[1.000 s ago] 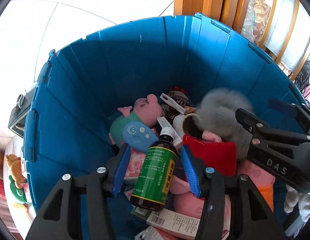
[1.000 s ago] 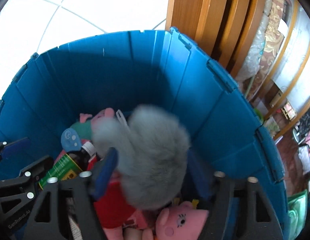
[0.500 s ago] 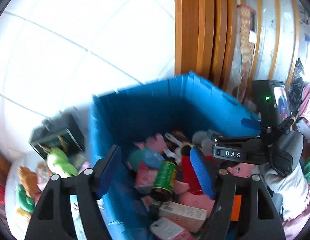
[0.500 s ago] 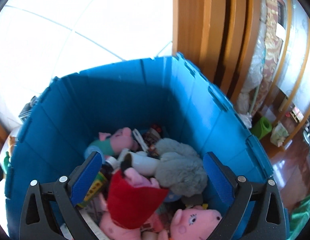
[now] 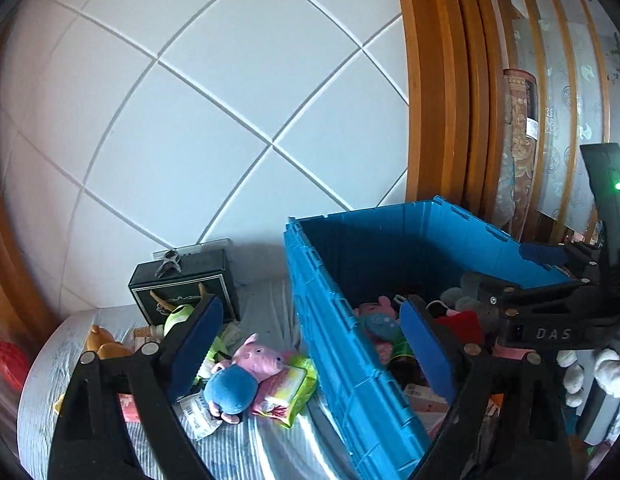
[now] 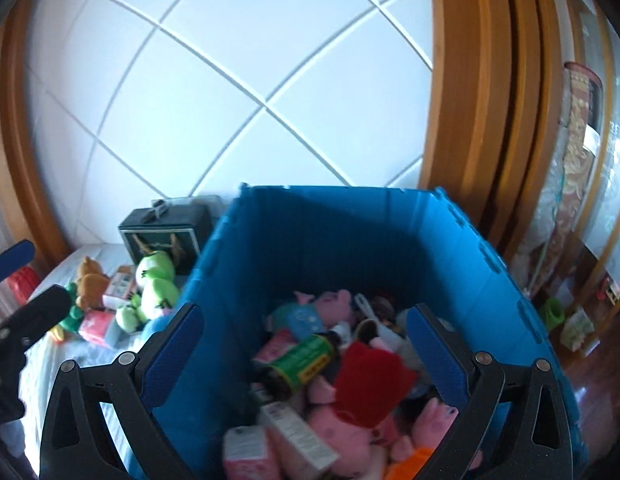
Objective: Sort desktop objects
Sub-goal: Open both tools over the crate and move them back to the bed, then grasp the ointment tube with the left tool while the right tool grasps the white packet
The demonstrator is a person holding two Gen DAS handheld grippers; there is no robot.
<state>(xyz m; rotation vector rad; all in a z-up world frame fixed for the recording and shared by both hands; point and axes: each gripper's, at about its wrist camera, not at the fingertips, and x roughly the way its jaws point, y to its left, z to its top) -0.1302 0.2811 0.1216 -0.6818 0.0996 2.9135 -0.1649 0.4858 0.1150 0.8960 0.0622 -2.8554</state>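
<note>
Table [image 5: 246,452], bin [image 6: 341,240]: prob. toys.

crate [image 5: 341,344]: ribbed blue plastic, semi-gloss; pig toy [image 5: 240,376]: soft plush cloth, pink and blue; frog toy [image 6: 154,284]: green plush; bottle [image 6: 302,364]: dark, glossy, green paper label; wall [image 5: 214,92]: smooth white tiles; door frame [image 5: 437,80]: varnished wood; table cover [image 5: 246,444]: striped, slightly shiny
</note>
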